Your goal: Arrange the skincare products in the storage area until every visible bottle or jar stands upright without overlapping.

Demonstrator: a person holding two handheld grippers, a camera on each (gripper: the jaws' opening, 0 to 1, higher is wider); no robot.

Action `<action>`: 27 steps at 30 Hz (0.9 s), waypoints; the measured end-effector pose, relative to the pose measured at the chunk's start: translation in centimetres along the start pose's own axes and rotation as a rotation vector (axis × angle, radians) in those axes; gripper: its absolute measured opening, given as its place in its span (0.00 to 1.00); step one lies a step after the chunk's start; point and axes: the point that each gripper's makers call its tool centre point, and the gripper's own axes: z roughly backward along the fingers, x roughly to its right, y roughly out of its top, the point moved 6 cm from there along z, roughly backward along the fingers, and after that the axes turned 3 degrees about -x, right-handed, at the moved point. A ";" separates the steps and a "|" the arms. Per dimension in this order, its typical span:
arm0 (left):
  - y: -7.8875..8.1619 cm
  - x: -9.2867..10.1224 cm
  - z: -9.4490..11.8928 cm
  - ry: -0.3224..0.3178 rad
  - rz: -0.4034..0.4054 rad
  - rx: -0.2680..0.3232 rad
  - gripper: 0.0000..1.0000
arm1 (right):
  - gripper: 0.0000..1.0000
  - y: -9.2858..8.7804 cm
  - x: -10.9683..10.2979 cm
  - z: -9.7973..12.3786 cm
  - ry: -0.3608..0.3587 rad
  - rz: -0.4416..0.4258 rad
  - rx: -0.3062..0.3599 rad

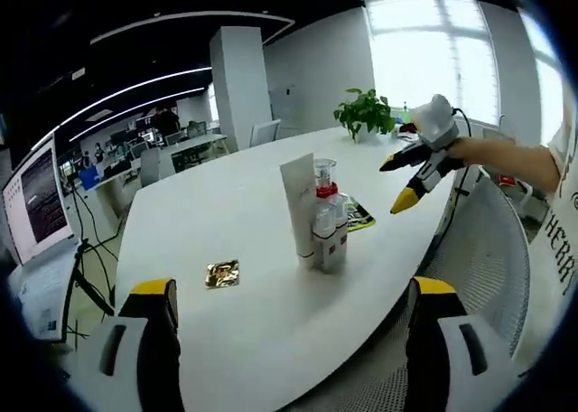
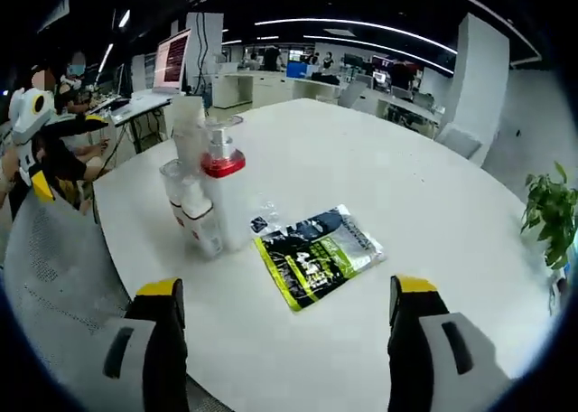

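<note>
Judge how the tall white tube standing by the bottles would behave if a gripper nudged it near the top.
The tall white tube looks narrow-based for its height, so it would probably tip rather than slide. It stands close against the bottles, so it might knock them. Its smooth surface may be slippery.

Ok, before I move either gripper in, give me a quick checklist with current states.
1. Left gripper open and empty: ok.
2. Right gripper open and empty: ok.
3. Bottles and white tube upright on the table: ok.
4. No overlapping in that cluster: cannot tell, they stand tightly grouped.
5. Green sachet lying flat beside the cluster: not ok if it counts.
6. Gold packet lying apart: ok.
</note>
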 end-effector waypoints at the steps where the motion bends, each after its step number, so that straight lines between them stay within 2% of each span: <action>1: -0.1 -0.3 -0.1 -0.004 0.008 0.000 0.99 | 0.92 -0.4 0.2 -0.3 -0.001 -0.031 -0.015; 3: -0.2 -1.0 -0.4 -0.015 0.013 -0.006 0.99 | 0.89 -0.9 0.7 -0.9 -0.006 -0.072 -0.058; 7: -0.1 -1.6 -1.0 -0.038 0.021 0.005 0.99 | 0.81 -1.0 1.5 -1.8 -0.010 -0.123 -0.056; 13: 0.1 -3.1 -2.1 -0.092 0.041 0.011 0.98 | 0.66 -1.4 2.0 -3.8 0.010 -0.225 -0.102; 17: 0.1 -3.6 -2.6 -0.143 0.011 0.003 0.98 | 0.47 -1.4 2.2 -4.9 -0.014 -0.276 -0.113; 19: 0.1 -4.0 -2.7 -0.150 -0.014 -0.004 0.98 | 0.44 -1.5 3.0 -5.9 -0.015 -0.301 -0.133; 23: 0.1 -5.0 -2.7 -0.173 0.014 0.026 0.97 | 0.38 -2.1 4.1 -6.7 -0.072 -0.330 -0.186; 27: 0.0 -5.3 -2.8 -0.199 0.020 0.039 0.96 | 0.32 -2.3 4.4 -7.3 -0.085 -0.392 -0.187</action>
